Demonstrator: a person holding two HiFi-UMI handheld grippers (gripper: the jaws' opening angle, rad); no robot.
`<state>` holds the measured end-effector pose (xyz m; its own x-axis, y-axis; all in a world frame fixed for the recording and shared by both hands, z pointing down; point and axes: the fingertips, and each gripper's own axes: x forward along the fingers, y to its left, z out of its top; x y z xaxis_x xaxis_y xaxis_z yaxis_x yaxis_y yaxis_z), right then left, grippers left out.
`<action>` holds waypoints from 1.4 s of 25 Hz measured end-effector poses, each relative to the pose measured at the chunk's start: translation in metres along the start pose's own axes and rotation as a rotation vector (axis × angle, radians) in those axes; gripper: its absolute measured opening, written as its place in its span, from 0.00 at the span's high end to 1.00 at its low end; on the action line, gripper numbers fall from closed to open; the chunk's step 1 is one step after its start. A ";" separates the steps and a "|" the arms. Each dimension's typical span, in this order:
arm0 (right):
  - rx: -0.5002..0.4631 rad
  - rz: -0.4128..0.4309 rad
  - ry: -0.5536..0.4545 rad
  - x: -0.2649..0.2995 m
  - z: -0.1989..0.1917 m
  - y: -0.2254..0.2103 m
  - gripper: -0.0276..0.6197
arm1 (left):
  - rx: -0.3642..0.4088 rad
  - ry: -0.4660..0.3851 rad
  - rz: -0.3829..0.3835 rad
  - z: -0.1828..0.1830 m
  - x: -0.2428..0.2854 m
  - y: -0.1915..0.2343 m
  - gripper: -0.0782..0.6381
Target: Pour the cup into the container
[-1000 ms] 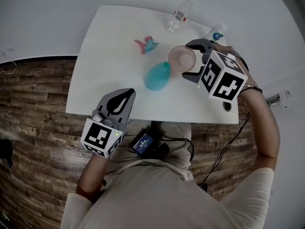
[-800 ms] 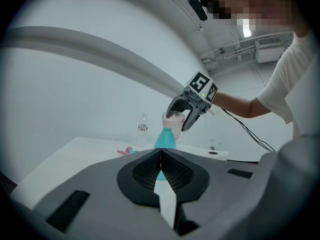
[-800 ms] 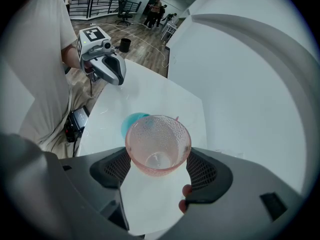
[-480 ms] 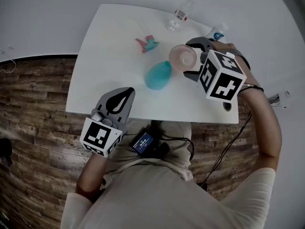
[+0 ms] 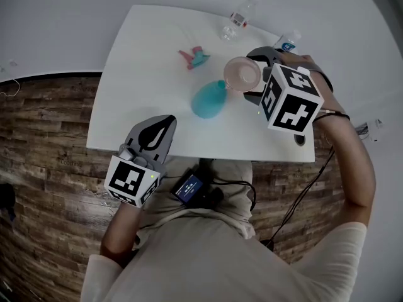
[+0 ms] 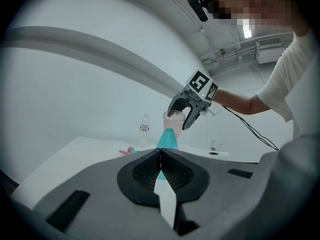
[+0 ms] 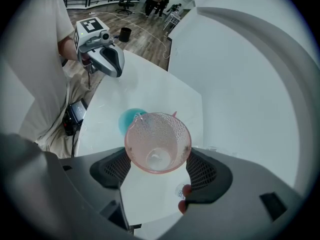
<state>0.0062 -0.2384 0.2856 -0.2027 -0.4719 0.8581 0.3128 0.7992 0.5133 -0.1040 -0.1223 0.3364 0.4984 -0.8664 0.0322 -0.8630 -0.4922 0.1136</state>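
Note:
My right gripper [image 5: 250, 76] is shut on a see-through pink cup [image 5: 242, 73] and holds it in the air just right of the teal narrow-necked container [image 5: 208, 99], which stands mid-table. In the right gripper view the cup [image 7: 158, 141] sits between both pads with its mouth toward the camera, and the container [image 7: 131, 119] lies below and beyond its rim. My left gripper [image 5: 153, 138] hovers shut and empty over the table's near edge. From the left gripper view the cup [image 6: 174, 120] hangs right above the container's neck [image 6: 168, 138].
Two clear plastic bottles [image 5: 237, 19] [image 5: 286, 43] stand at the far right of the white table [image 5: 145, 74]. A small pink-and-teal object [image 5: 194, 56] lies behind the container. A cable hole [image 5: 300, 139] is near the right front corner. Wooden floor surrounds the table.
The right gripper has turned a little with the cup, whose mouth now shows rounder and slightly farther up the picture. The left gripper has stayed where it was.

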 end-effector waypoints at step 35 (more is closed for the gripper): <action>-0.080 -0.071 0.132 0.011 0.001 -0.009 0.42 | -0.006 -0.005 0.009 -0.001 -0.006 0.003 0.88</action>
<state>0.0006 -0.2502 0.2902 -0.1047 -0.5754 0.8112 0.3757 0.7323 0.5679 -0.1095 -0.1180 0.3375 0.4899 -0.8713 0.0279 -0.8671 -0.4837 0.1193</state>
